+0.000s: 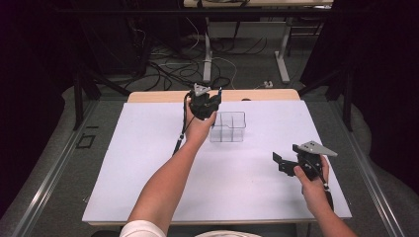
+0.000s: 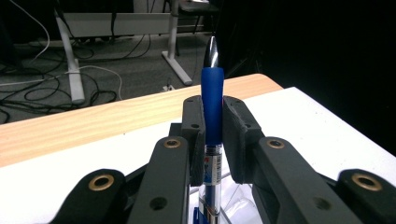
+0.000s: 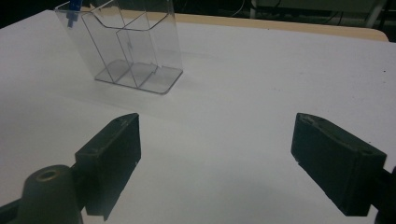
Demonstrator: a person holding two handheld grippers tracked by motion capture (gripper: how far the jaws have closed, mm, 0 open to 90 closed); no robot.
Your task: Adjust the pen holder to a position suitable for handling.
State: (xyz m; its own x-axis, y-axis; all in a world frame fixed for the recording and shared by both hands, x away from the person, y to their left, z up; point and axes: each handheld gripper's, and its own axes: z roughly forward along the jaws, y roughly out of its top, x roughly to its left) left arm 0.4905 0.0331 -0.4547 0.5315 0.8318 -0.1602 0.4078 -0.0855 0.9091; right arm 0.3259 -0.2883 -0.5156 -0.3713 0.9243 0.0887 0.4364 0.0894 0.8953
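Left gripper (image 2: 213, 140) clamped on a blue pen (image 2: 212, 109), tip up, right above the clear organizer (image 1: 228, 127), presumably for dropping in. Right gripper (image 3: 215, 163) wide open, empty, well off.

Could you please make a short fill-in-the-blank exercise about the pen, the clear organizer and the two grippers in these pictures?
1. The left gripper is shut on a pen whose grip sleeve is ____ in colour.
2. The jaws of the right gripper stand ____, with nothing between them.
3. The clear plastic organizer stands on the ____ table cover.
4. In the high view, the left gripper is held just to the ____ of the organizer.

Missing words: blue; open; white; left
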